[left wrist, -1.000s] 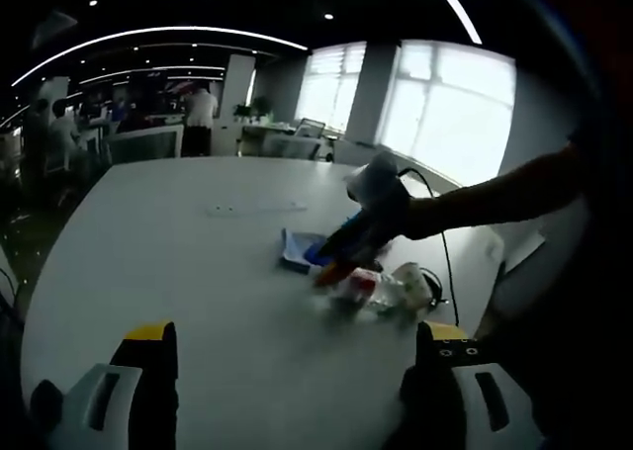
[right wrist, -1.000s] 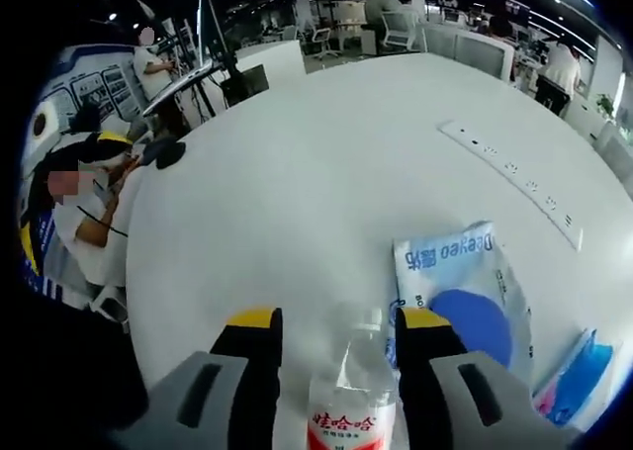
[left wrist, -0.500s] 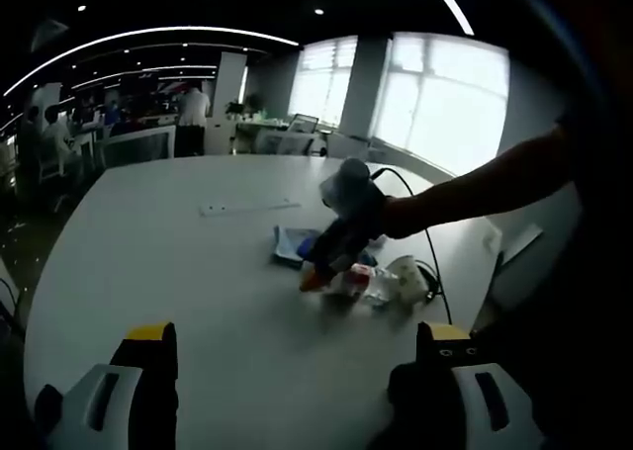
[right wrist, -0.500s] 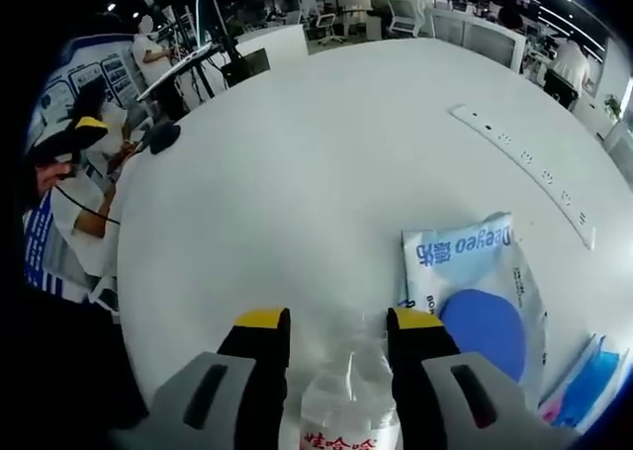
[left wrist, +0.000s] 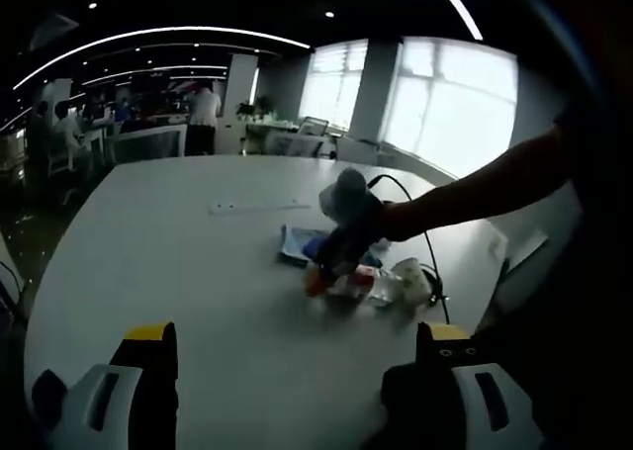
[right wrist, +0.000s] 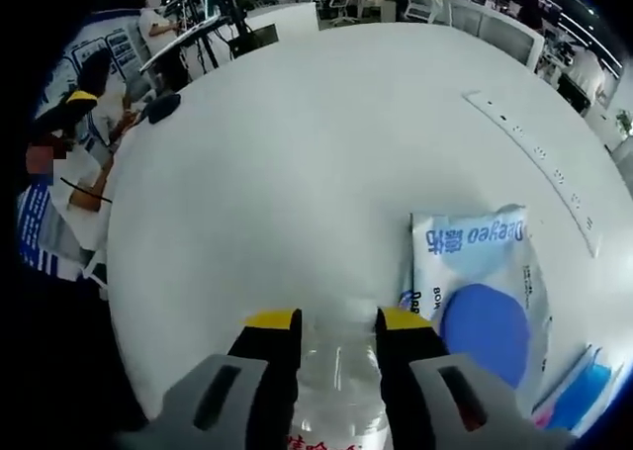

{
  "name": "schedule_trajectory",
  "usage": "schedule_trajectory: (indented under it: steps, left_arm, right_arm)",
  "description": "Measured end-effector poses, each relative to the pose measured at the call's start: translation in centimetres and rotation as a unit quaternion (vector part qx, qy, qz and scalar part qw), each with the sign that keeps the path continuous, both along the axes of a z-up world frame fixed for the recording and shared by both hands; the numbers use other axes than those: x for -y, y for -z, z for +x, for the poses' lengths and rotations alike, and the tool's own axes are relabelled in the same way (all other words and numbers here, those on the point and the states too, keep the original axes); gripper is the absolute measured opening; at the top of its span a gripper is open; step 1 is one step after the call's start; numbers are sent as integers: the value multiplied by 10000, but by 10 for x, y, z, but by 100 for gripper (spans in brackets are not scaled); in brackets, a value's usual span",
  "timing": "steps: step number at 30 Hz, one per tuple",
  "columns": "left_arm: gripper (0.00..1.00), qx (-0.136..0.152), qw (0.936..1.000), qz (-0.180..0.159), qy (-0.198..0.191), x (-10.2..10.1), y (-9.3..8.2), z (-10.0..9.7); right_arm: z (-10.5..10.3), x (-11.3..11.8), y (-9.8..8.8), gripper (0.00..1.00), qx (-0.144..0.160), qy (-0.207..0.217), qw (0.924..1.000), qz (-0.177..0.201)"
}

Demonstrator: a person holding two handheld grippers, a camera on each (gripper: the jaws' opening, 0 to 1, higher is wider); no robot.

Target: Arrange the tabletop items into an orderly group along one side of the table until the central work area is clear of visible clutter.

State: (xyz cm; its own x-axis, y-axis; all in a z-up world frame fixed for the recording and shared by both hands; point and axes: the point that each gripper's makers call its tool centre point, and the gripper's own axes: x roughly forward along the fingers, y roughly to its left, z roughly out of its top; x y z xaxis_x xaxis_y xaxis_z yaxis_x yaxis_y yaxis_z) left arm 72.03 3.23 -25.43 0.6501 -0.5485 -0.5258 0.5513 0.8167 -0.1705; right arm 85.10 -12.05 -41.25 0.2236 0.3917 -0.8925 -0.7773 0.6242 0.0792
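Compared with a second ago, the clear water bottle sits deeper between the jaws of the right tool, its cap now hidden between the yellow tips, which have drawn closer and pinch the bottle's body. Just beside them to the right, a white-and-blue packet lies flat on the white counter, with a blue pack at the far lower right and a long power strip well apart beyond. In the left gripper view, the left tool hangs wide and empty above the counter's near edge, while the right tool on an outstretched arm reaches the cluster of bottle, packet and crumpled wrapper.
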Motion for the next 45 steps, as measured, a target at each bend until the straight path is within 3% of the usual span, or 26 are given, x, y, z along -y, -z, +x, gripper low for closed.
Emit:
schedule_trajectory:
  steps: [5, 16, 28, 34, 45]
  left_arm:
    - [100, 8, 10000, -1, -43, -1, -1, -2]
    - [100, -29, 10000, 18, -12, 0, 1, -8]
    - [99, -74, 9999, 52, 81, 7, 3, -15]
    - [99, -71, 9999, 39, 145, 15, 2, -18]
    - [99, -40, 9997, 82, 235, 26, -2, -23]
  right_arm:
    - [-1, -2, -2, 21, -15, 102, 9999, 73]
    - [-6, -9, -11, 19, 213, -188, 9996, 52]
    - [-10, -5, -62, 18, 812, -67, 9951, 556]
    - [-8, 2, -78, 18, 1046, 37, 9917, 747]
    - [-25, 23, -110, 18, 1465, 205, 9835, 1042]
